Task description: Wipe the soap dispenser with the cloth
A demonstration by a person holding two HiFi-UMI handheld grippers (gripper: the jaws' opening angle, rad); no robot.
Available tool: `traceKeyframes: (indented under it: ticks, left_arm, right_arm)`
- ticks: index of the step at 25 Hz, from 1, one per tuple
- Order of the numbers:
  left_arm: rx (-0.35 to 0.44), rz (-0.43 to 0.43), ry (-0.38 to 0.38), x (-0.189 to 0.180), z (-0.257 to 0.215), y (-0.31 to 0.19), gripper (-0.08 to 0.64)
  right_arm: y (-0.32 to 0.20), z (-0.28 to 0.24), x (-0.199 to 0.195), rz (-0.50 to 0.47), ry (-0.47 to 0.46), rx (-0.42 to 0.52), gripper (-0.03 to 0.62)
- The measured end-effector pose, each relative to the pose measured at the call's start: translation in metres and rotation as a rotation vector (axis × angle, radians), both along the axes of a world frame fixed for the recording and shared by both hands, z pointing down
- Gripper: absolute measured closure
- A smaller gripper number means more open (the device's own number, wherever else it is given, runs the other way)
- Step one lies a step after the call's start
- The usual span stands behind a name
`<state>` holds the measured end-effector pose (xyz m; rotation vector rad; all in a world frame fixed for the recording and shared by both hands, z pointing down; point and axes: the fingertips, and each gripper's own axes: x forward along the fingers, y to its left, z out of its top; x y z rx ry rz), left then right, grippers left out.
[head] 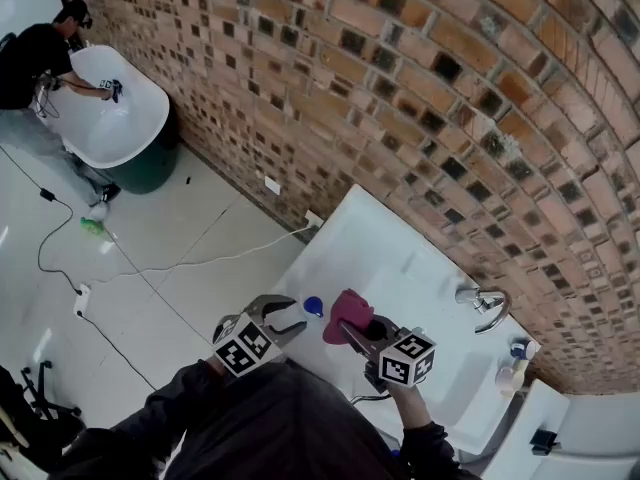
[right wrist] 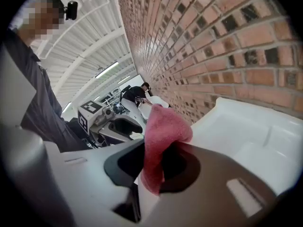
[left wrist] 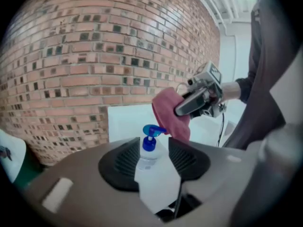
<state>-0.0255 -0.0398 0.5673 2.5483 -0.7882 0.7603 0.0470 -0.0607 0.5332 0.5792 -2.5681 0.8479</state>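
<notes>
Two tongs are shown in the head view, both held by the near edge of a white washbasin (head: 400, 248) set against a brick wall (head: 400, 88). The left tongs (head: 290, 318) are closed on the soap dispenser (head: 313, 306), shown here only by its blue top. The right tongs (head: 352, 334) are clamped on the pink cloth (head: 347, 313), which is carried just beside that top; whether contact is made cannot be told from above. A tap (head: 485, 303) is seen at the basin's far side, and another person (head: 40, 63) is seen at a second basin well apart. In the left gripper view, the dispenser's clear body is pinched between the two black pads (left wrist: 120, 162), which are kept fairly wide by the bottle's breadth, and the pump head (left wrist: 152, 130) is upright above them. The cloth is hung behind and to the right of the pump head, close to it, and a narrow gap seems to be left. In the right gripper view, the cloth is gripped in a fold between the pads, its free end is drooped over them, and the left tongs are seen beyond it. No wiped patch can be made out, so the task is judged to be at its start: both things are grasped and brought together, while the pump head and the body are yet to be rubbed.
</notes>
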Motion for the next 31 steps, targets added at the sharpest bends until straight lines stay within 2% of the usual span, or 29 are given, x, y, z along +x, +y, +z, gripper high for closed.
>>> traceKeyframes:
  ticks: [4,8,14,31]
  left_arm:
    - [0.011,-0.037,0.070,-0.005,-0.021,0.004,0.364]
    - [0.004,-0.027,0.074,-0.006,-0.022,0.012,0.370]
    - [-0.003,-0.030,0.112,-0.001,-0.032,0.017,0.383]
    - [0.022,-0.033,0.116,-0.002,-0.041,0.024,0.394]
  right_arm:
    - [0.024,-0.019,-0.002,0.019,0.009,0.061,0.523]
    - [0.038,-0.025,-0.012,-0.013,0.067,0.141,0.526]
    - [0.040,-0.034,-0.020,-0.042,0.096,0.207,0.526]
    - [0.043,-0.041,-0.029,-0.060,0.081,0.225,0.526]
